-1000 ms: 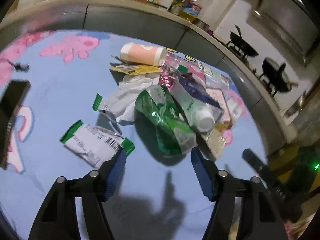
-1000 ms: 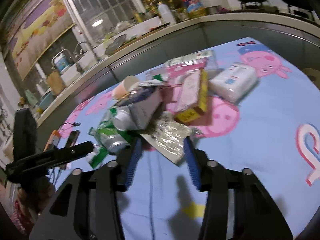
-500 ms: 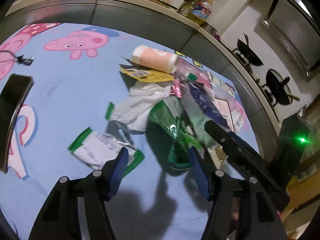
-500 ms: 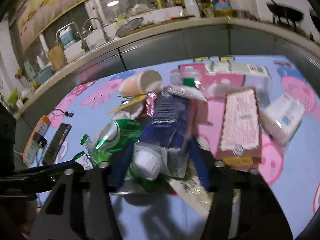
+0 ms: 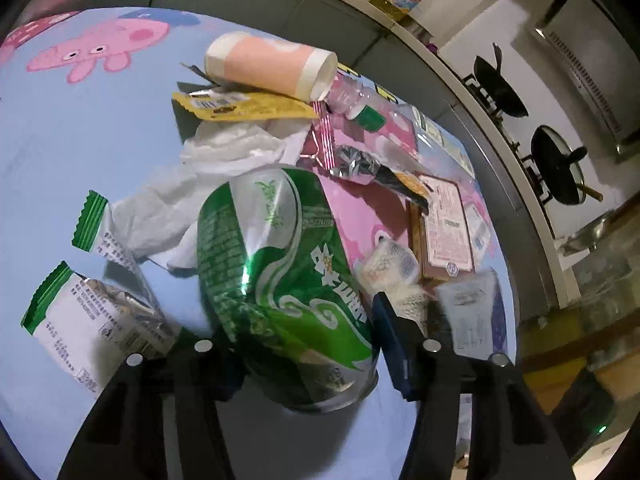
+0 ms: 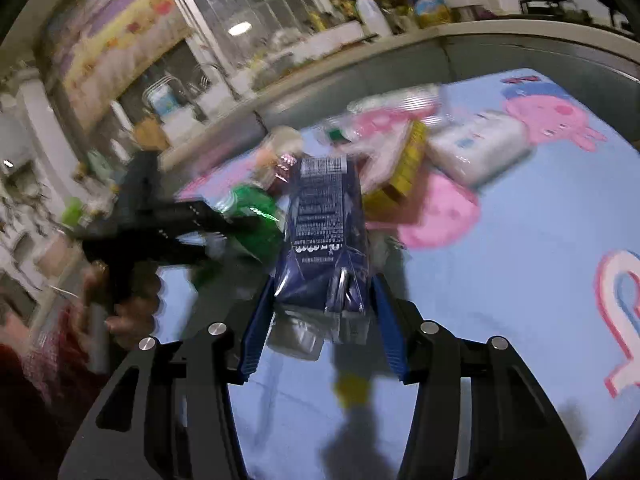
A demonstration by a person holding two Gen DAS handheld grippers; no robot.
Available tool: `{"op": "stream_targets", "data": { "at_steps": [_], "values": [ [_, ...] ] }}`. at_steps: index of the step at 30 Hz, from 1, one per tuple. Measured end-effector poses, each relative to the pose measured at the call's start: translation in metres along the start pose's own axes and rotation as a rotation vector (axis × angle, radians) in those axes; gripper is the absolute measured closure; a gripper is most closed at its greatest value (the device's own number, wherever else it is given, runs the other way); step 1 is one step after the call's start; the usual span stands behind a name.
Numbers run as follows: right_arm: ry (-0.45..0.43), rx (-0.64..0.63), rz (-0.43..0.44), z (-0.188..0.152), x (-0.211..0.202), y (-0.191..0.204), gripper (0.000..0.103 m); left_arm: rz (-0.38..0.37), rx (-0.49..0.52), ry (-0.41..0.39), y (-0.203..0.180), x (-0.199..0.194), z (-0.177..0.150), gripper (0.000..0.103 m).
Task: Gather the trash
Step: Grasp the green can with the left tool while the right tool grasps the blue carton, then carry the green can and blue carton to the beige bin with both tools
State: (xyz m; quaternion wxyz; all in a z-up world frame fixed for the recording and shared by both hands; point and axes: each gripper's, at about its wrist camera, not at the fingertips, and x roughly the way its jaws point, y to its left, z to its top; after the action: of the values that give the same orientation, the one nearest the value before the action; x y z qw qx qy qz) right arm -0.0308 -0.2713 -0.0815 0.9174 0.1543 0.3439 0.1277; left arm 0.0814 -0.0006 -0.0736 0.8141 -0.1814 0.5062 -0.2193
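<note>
One green can lay lengthwise inside the closing left claw; the right claw gripped one blue carton, pointing away.

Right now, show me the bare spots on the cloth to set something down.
Bare: the cloth left of the paper cup and tissue, and right of the tissue pack. Crowded: the pile around the green can and blue carton.
</note>
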Motion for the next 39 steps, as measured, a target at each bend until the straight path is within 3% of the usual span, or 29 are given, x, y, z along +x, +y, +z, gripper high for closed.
{"op": "stream_targets", "data": {
  "at_steps": [2,6,11,16,18,20,23,26,29,33,39],
  "values": [
    [0.012,-0.006,-0.037,-0.004,0.002,-0.004,0.050,0.031,0.035,-0.019,-0.007,-0.004,-0.003,0.052],
    [0.006,0.009,-0.049,-0.001,0.008,-0.011,0.031,0.032,0.075,-0.046,-0.015,-0.023,-0.012,0.067],
    [0.009,0.023,-0.030,0.003,0.015,-0.014,0.027,0.038,0.119,-0.088,-0.020,-0.048,-0.022,0.075],
    [0.021,-0.031,-0.044,0.002,0.024,-0.004,0.027,0.014,0.165,-0.096,-0.035,-0.060,-0.025,0.081],
    [0.028,-0.076,-0.010,-0.001,0.026,0.003,0.045,0.007,0.187,-0.094,-0.044,-0.059,-0.027,0.083],
    [0.033,-0.089,-0.017,-0.001,0.026,0.005,0.046,-0.002,0.215,-0.087,-0.053,-0.056,-0.029,0.086],
    [0.031,0.000,0.049,0.001,0.019,-0.011,0.046,-0.011,0.238,-0.068,-0.062,-0.050,-0.030,0.089],
    [-0.035,0.112,0.157,0.005,-0.006,-0.034,0.046,-0.029,0.267,-0.060,-0.076,-0.047,-0.029,0.089],
    [-0.120,0.163,0.190,0.010,-0.035,-0.052,0.046,-0.060,0.304,-0.054,-0.094,-0.044,-0.026,0.089],
    [-0.203,0.217,0.116,0.013,-0.057,-0.084,0.047,-0.107,0.396,-0.033,-0.137,-0.030,-0.019,0.089],
    [-0.322,0.392,0.005,0.011,-0.090,-0.160,0.047,-0.232,0.590,0.063,-0.255,0.029,-0.009,0.089]
  ]
}}
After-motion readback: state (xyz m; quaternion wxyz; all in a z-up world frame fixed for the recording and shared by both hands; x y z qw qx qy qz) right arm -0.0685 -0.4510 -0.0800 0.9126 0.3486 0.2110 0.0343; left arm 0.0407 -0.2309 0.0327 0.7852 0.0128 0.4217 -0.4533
